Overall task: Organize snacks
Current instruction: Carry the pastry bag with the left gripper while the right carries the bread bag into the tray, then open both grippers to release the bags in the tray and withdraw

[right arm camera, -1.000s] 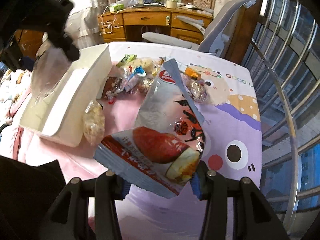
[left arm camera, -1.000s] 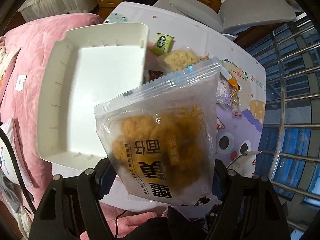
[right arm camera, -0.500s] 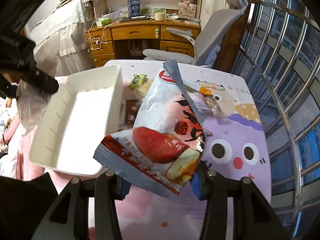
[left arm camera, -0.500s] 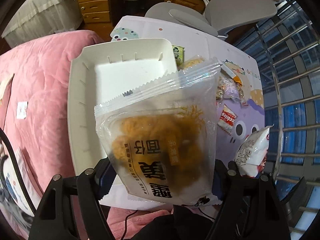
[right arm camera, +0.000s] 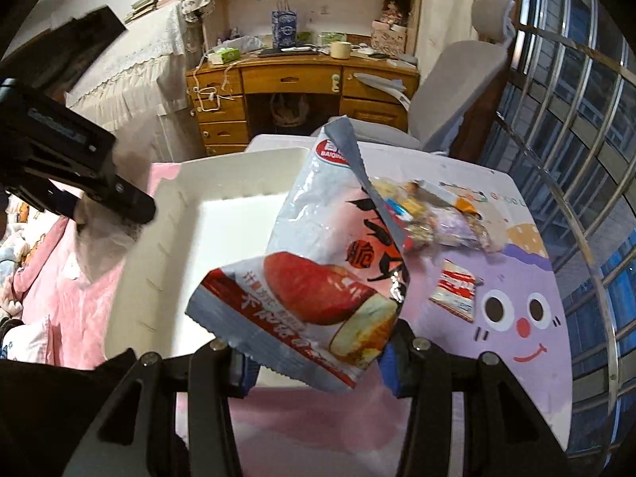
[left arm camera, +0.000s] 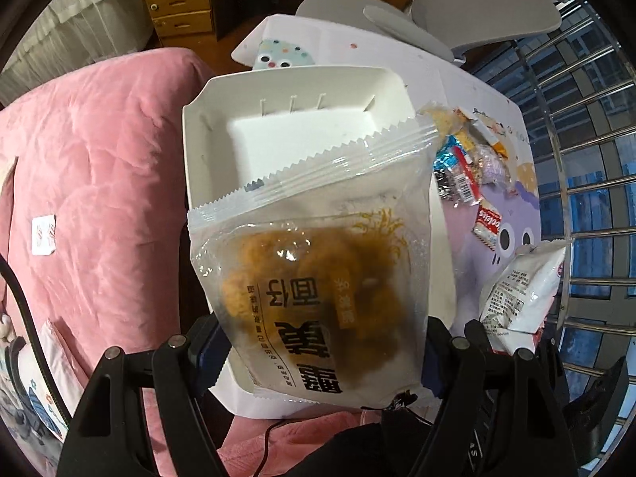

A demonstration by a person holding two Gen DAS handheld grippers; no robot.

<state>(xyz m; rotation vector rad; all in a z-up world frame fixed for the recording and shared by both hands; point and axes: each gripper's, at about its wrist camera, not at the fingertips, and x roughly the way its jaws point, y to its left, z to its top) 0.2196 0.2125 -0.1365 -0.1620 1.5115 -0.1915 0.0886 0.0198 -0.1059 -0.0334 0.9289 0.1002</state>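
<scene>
My left gripper (left arm camera: 318, 342) is shut on a clear packet of golden fried snacks (left arm camera: 318, 270), held over the near part of the white tray (left arm camera: 206, 151). In the right wrist view my right gripper (right arm camera: 314, 353) is shut on a pale blue and red snack bag (right arm camera: 318, 262), hanging by the tray's (right arm camera: 171, 214) right side. The left gripper's black body (right arm camera: 59, 155) shows at the left there, with its packet (right arm camera: 103, 234) below it. A pile of small wrapped snacks (right arm camera: 437, 218) lies on the table beyond the tray. The right gripper's bag (left arm camera: 516, 290) appears at the lower right of the left wrist view.
The table wears a cartoon-face cloth (right arm camera: 512, 318), with a small red and white packet (right arm camera: 455, 290) on it. A pink quilt (left arm camera: 91, 183) lies left of the table. A grey chair (right arm camera: 449, 91), a wooden desk (right arm camera: 302, 91) and metal window bars (right arm camera: 588, 159) stand behind and to the right.
Both grippers have travelled sideways with their packets still held. The tray now sits more centred under the left gripper's packet, and the right view has lifted to show more of the room.
</scene>
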